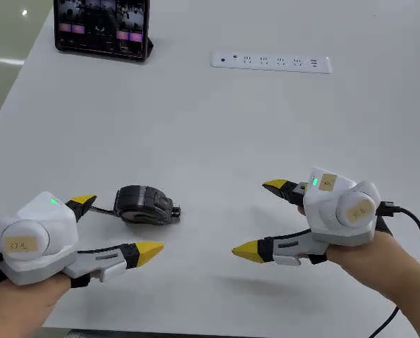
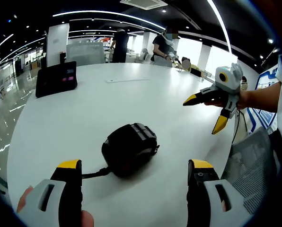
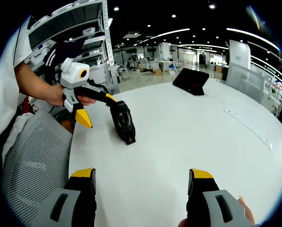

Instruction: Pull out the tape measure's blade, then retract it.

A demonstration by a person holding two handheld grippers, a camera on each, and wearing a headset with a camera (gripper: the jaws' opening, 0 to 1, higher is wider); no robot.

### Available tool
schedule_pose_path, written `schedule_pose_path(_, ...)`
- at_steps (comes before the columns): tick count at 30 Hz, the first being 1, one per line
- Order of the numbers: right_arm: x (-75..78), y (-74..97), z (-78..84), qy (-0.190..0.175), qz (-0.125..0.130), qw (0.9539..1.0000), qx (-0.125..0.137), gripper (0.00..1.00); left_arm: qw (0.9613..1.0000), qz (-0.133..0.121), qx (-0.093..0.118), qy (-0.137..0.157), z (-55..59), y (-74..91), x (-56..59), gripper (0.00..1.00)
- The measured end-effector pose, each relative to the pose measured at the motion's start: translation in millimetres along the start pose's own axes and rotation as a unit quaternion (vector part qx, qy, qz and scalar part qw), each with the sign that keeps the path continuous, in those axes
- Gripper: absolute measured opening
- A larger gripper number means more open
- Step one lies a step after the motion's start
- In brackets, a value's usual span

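A black tape measure [image 1: 144,205] lies on the white table, its blade fully inside the case. My left gripper [image 1: 118,227] is open, and the tape measure [image 2: 130,149] sits just ahead of its yellow-tipped fingers [image 2: 69,165], between them but untouched. My right gripper [image 1: 261,217] is open too, hovering over the table to the right, a hand's width from the tape measure [image 3: 123,120]. From the right gripper view [image 3: 140,176] the left gripper [image 3: 94,105] stands beside the case. The right gripper [image 2: 205,113] also appears at the right of the left gripper view.
A white power strip [image 1: 270,62] lies at the far side of the table, and a dark tablet [image 1: 102,28] stands at the far left. A cable [image 1: 407,267] trails from the right gripper. People stand far behind the table [image 2: 164,45].
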State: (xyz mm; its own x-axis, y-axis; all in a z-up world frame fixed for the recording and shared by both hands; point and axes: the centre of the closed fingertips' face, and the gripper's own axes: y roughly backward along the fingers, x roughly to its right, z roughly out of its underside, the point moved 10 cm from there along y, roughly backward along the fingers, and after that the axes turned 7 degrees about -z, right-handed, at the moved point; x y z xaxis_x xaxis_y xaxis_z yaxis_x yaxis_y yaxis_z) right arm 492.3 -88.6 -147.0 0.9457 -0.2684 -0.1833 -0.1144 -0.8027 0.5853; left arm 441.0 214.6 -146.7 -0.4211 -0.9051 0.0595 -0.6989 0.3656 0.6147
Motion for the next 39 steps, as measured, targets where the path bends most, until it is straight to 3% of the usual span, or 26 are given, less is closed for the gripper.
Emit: schedule_pose_path(39, -11.8, 29.7, 12.5, -0.011, 0.027, 0.9996, -0.002, 0.87, 0.997, 0.039, -0.02, -0.064, 2.7, 29.2, -21.2, 0.99)
